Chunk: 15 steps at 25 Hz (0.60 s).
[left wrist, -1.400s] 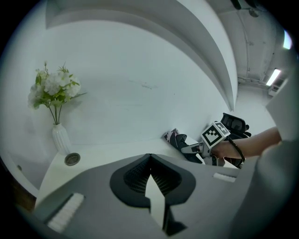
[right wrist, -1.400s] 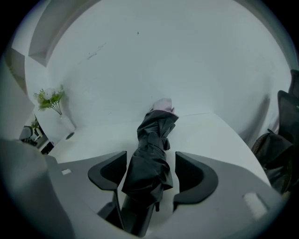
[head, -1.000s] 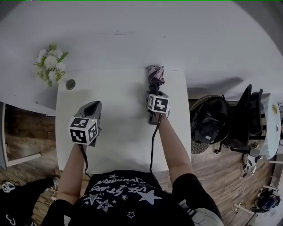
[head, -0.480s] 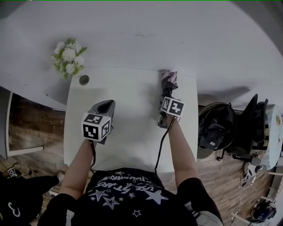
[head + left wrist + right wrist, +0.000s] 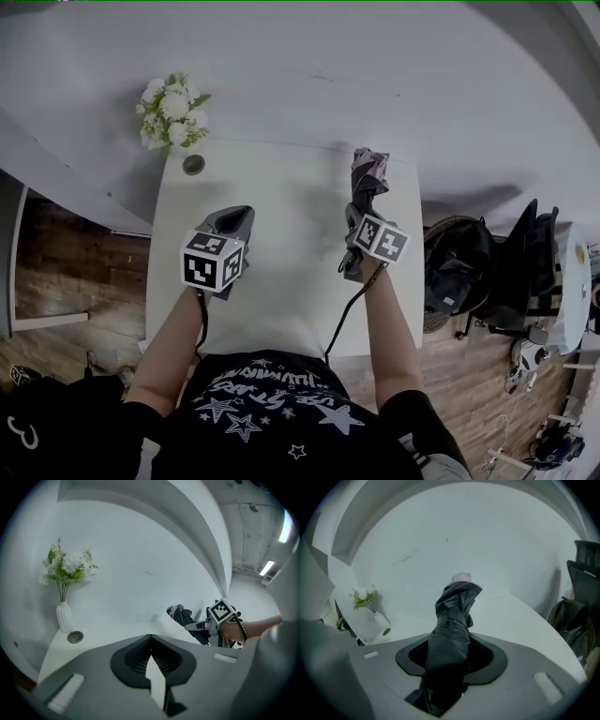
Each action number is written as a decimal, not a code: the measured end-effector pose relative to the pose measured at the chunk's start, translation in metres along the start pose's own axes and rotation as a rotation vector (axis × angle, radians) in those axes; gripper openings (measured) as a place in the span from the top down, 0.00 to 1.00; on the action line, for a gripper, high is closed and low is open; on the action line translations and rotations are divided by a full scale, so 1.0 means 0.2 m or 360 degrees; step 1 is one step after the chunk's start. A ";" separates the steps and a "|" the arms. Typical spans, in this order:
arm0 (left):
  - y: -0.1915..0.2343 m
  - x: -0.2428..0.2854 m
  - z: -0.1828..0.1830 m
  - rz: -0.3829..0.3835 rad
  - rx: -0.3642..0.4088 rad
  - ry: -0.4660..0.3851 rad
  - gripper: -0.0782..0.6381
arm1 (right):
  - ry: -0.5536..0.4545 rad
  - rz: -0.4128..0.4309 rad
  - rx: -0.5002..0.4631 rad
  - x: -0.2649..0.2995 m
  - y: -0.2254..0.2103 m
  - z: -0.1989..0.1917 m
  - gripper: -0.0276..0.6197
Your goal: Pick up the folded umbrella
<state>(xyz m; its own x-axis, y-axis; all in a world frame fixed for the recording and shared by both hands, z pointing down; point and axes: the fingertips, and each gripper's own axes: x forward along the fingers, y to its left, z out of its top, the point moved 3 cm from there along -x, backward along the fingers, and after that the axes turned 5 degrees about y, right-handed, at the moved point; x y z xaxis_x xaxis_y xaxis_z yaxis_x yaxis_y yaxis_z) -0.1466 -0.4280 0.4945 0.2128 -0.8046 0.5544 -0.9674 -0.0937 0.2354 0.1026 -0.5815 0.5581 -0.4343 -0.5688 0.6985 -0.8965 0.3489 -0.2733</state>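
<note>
The folded umbrella (image 5: 367, 178), dark with a pale pinkish end, is clamped in my right gripper (image 5: 359, 212) and hangs above the white table (image 5: 281, 300) near its far right corner. In the right gripper view the umbrella (image 5: 454, 616) runs out forward between both jaws, and my right gripper (image 5: 452, 660) is shut on its body. My left gripper (image 5: 236, 219) hovers over the table's left half, apart from the umbrella, with its jaws together and nothing in them. From the left gripper view (image 5: 150, 660) the umbrella (image 5: 180, 616) shows at the right, raised off the tabletop.
A white vase of flowers (image 5: 172, 112) stands at the table's far left corner, with a small round dish (image 5: 193, 165) beside it. A white wall runs behind the table. Dark chairs and bags (image 5: 459, 262) stand on the wood floor to the right.
My right gripper has closed on the umbrella and lifted it off the table. My left gripper has drifted slightly forward.
</note>
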 end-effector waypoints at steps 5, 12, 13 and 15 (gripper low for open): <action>0.02 -0.06 -0.06 -0.0107 0.0026 0.0009 0.89 | -0.0096 0.0075 0.0039 -0.15 0.16 -0.08 0.64; 0.03 -0.11 -0.12 -0.0232 0.0058 0.0053 0.89 | -0.0178 0.0128 0.0121 -0.33 0.32 -0.23 0.64; 0.03 -0.12 -0.12 -0.0238 0.0058 0.0044 0.89 | -0.0184 0.0132 0.0115 -0.35 0.34 -0.25 0.64; 0.02 -0.15 -0.12 -0.0240 0.0057 0.0020 0.89 | -0.0213 0.0146 0.0103 -0.41 0.37 -0.26 0.64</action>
<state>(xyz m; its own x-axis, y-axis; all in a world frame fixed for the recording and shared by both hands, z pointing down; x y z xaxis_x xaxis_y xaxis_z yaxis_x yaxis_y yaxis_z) -0.1527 -0.3898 0.4976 0.3575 -0.7725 0.5248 -0.9285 -0.2338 0.2884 0.0766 -0.4701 0.5159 -0.5185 -0.6323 0.5757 -0.8545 0.3575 -0.3769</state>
